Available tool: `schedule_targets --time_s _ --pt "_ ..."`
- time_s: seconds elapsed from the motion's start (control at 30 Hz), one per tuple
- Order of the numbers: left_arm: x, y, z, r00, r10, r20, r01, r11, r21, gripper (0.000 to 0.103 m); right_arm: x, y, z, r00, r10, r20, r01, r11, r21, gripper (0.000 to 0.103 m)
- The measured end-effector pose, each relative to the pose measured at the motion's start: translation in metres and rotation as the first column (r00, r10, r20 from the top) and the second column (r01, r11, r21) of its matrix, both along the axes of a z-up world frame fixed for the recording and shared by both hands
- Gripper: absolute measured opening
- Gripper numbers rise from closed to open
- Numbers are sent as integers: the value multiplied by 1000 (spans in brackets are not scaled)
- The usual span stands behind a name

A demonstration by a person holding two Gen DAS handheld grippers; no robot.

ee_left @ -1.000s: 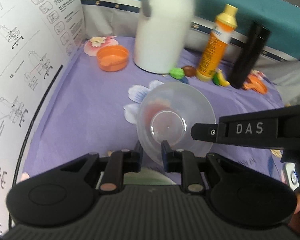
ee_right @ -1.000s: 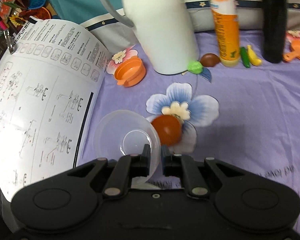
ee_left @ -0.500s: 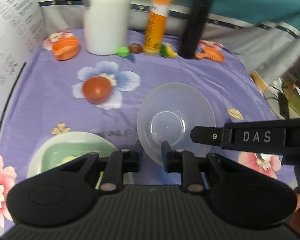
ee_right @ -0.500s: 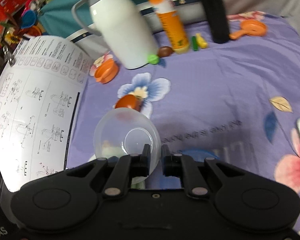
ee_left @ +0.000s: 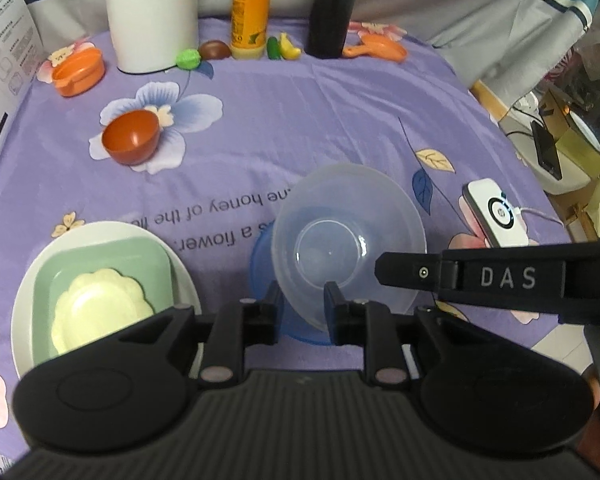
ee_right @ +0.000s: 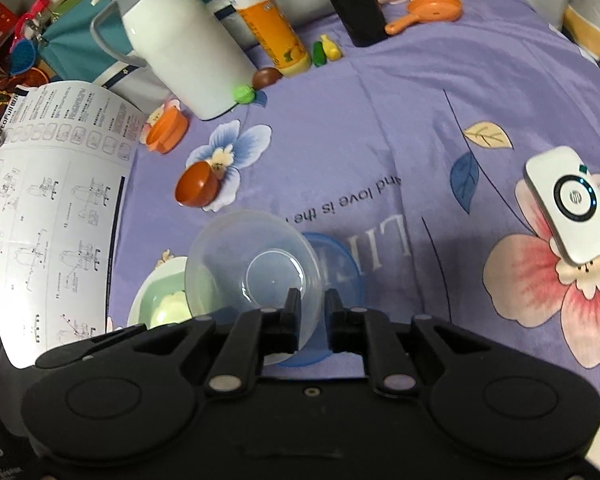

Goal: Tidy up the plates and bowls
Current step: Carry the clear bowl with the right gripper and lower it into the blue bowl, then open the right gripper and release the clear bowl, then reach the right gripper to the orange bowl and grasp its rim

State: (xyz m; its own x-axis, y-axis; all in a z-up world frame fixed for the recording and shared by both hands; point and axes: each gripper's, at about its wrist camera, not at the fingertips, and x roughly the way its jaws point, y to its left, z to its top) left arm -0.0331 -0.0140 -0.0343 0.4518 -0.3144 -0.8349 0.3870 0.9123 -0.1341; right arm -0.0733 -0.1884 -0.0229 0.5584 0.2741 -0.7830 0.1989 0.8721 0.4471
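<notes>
A clear plastic bowl [ee_left: 348, 236] hangs tilted between both grippers, just above a blue bowl [ee_left: 262, 264] on the purple cloth. My left gripper [ee_left: 302, 312] is shut on the clear bowl's near rim. My right gripper [ee_right: 312, 316] is shut on the clear bowl [ee_right: 256, 264] at its right rim, with the blue bowl [ee_right: 342, 256] showing under it. To the left stands a white plate [ee_left: 28, 280] holding a green square dish [ee_left: 140, 264] and a pale yellow flower dish [ee_left: 96, 308]. A small red-brown bowl [ee_left: 130, 136] sits farther back on a printed flower.
At the back stand a white jug [ee_right: 180, 52], an orange bottle [ee_right: 268, 28] and a black flask [ee_right: 352, 4], with small toy foods, an orange cup [ee_left: 78, 72] and an orange toy pan [ee_right: 428, 12]. A printed sheet [ee_right: 48, 216] curls up at left. A white device [ee_right: 568, 204] with cable lies right.
Both grippers have carried the clear bowl away from the printed sheet, rightward and nearer, to above the blue bowl. The red-brown bowl is left behind; the plate stack has come into view.
</notes>
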Motion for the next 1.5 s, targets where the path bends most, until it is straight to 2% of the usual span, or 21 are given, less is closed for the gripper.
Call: schedule_targets --time_s 0.3,0.4,0.43,0.47,0.53,0.6,0.67,0.7,0.73,0.8,0.9,1.5 --pt "4 -2 -9 1000 4 -15 -4 1000 22 21 5 6 -8 1000 -1 -31 1 1000 11 15" --pt "3 -3 -7 1000 5 6 -5 999 33 28 6 8 -10 999 0 -35 1 1000 12 17" --pt "3 -3 -5 1000 4 22 -5 999 38 39 6 8 -9 999 -2 -33 2 1000 8 20" --pt "2 -3 -2 999 5 45 -7 999 43 53 5 9 -8 1000 -6 -25 6 1000 1 29" --pt "0 -1 4 996 14 87 -18 999 49 69 4 9 -3 1000 -12 1 12 1000 -28 41" --pt "-2 1 10 991 22 130 -30 998 57 77 3 8 3 999 -17 31 18 999 -46 62" --pt "-3 4 14 988 33 154 -42 997 60 95 2 8 9 998 -27 59 31 997 -75 75" --pt "-3 6 15 987 36 158 -44 998 53 99 1 8 11 997 -31 67 37 995 -87 83" --pt "-4 9 15 986 39 160 -46 998 41 102 1 7 13 997 -32 74 39 995 -93 87" --pt "-4 12 15 987 37 154 -42 999 29 103 0 6 13 996 -33 79 40 995 -88 97" --pt "-5 15 14 989 34 147 -38 999 30 103 2 7 13 997 -39 70 44 996 -81 103" --pt "1 40 6 991 84 108 -81 996 -30 103 8 17 7 999 -51 14 52 991 -120 103"
